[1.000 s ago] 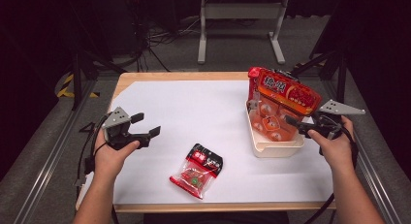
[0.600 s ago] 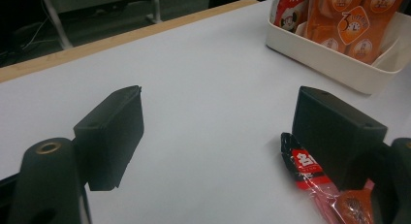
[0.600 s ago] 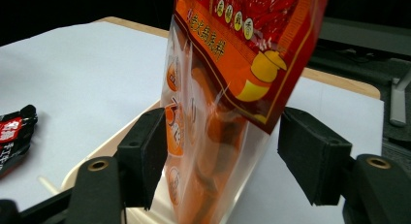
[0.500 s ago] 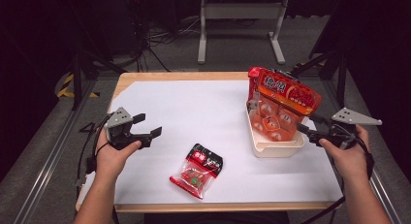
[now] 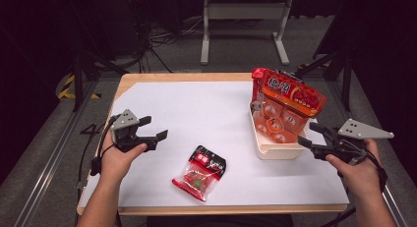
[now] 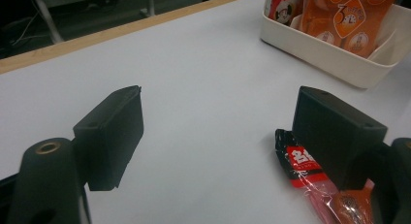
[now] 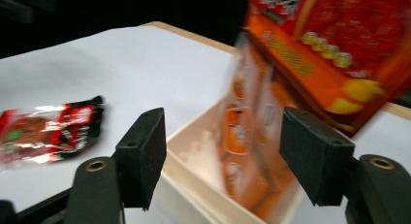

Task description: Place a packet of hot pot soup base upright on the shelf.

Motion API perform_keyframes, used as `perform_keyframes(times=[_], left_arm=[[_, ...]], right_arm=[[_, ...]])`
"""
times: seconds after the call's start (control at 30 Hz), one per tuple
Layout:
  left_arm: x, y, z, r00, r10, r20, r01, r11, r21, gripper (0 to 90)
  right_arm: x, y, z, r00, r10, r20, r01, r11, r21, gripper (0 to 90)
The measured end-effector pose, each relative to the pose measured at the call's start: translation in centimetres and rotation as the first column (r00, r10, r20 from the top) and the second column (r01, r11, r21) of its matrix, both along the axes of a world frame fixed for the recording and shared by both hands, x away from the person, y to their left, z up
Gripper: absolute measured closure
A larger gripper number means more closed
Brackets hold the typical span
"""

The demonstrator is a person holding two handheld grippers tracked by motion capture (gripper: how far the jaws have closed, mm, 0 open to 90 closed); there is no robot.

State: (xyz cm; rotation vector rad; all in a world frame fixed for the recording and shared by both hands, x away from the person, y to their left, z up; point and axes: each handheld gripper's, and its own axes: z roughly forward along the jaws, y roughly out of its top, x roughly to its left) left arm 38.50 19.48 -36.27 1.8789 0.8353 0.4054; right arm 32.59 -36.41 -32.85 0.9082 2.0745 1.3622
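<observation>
A red and black snack packet [image 5: 199,173] [image 6: 320,187] [image 7: 46,128] lies flat on the white table cover, near the front middle. A cream bin [image 5: 275,147] [image 6: 334,56] [image 7: 194,185] at the right holds orange snack packs [image 5: 275,121] and a big red-orange bag [image 5: 290,92] [image 7: 334,44] that leans out of its top. My left gripper [image 5: 153,127] [image 6: 218,132] hovers open at the left, its jaws pointing right toward the packet. My right gripper [image 5: 309,133] [image 7: 223,151] is open just right of the bin, with nothing between its jaws.
The white cover [image 5: 206,114] spans most of a wooden table [image 5: 162,77]. Dark floor with cables and a metal stand [image 5: 243,20] lies beyond the far edge. Open white surface stretches between my left gripper and the bin.
My right gripper has drawn back from the bin toward the right and the near edge. My left gripper has stayed almost still.
</observation>
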Motion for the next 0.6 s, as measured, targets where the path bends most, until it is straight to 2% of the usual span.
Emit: perform_keyframes(times=[0.2, 0.33, 0.6], left_arm=[[0.1, -0.3, -0.1, 0.9999, -0.011, 0.000, 0.011, 0.9999, 0.013, 19.6], [0.1, -0.7, -0.3, 0.9998, -0.020, -0.004, 0.020, 0.9997, 0.013, 19.6], [0.1, -1.6, -0.4, 0.9993, -0.037, -0.007, 0.037, 0.9988, 0.031, 19.4]], right_arm=[[-0.7, 1.8, -0.4, 0.9960, 0.089, 0.003, -0.089, 0.9958, 0.021, 33.7], [-0.8, 3.1, -0.9, 0.9831, 0.182, -0.013, -0.182, 0.9830, 0.026, 34.1], [-0.8, 4.7, -1.5, 0.9737, 0.227, -0.018, -0.226, 0.9734, 0.035, 34.0]])
